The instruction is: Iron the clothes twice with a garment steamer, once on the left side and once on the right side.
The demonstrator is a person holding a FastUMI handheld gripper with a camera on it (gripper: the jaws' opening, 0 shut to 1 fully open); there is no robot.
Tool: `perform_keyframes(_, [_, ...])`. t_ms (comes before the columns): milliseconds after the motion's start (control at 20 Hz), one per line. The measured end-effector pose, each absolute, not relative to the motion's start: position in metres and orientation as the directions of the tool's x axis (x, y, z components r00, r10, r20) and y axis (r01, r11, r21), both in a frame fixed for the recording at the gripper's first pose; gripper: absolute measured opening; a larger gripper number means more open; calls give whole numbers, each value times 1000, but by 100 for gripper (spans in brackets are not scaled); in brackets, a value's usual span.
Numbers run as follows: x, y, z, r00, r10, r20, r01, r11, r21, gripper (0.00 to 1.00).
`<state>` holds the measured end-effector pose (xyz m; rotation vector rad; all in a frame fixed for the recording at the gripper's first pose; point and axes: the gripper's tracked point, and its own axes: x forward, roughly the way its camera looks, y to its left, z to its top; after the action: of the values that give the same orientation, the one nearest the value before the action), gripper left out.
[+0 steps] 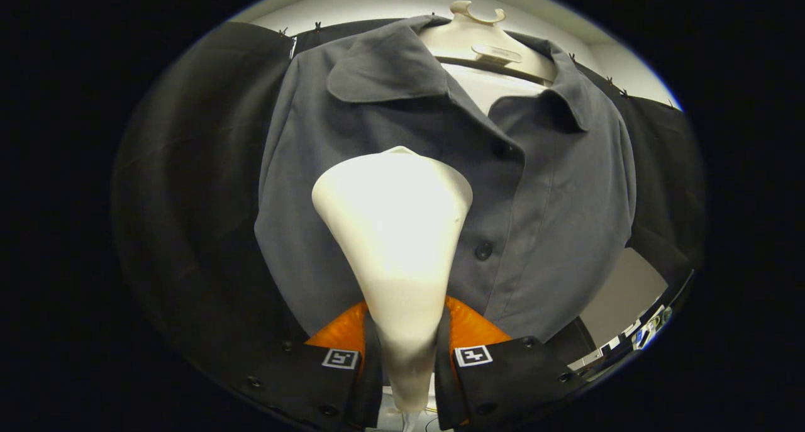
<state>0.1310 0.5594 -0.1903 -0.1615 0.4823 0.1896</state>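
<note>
Gripper point(407, 363) at the bottom centre of the frame, its two fingers point(371, 369) pressed from either side against the narrow neck of a cream, smooth plastic garment steamer point(393, 231), pinching it firmly. Steamer neck rising from between the fingers and widening into a broad triangular head at the middle of the frame, tip pointing up. Head set against the front of a grey, collared button-up cloth shirt point(541, 199), over the panel left of the button line; contact with the fabric impossible to confirm. Dark round button point(483, 251) just right of the steamer head, another higher up near the collar opening. Shirt hanging on a cream plastic hanger point(481, 39) with its hook at the top centre of the frame, a white inner layer point(487, 86) visible in the open neck. Black cloth wall point(188, 187) behind, on both sides of the shirt
</note>
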Motion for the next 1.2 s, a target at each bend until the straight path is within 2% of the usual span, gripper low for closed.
perform_keyframes(500, [106,545,-285,798,124,-590,-218,972,-92,42])
perform_keyframes(1200, [81,542,-358,722,109,-683,-240,966,-100,42])
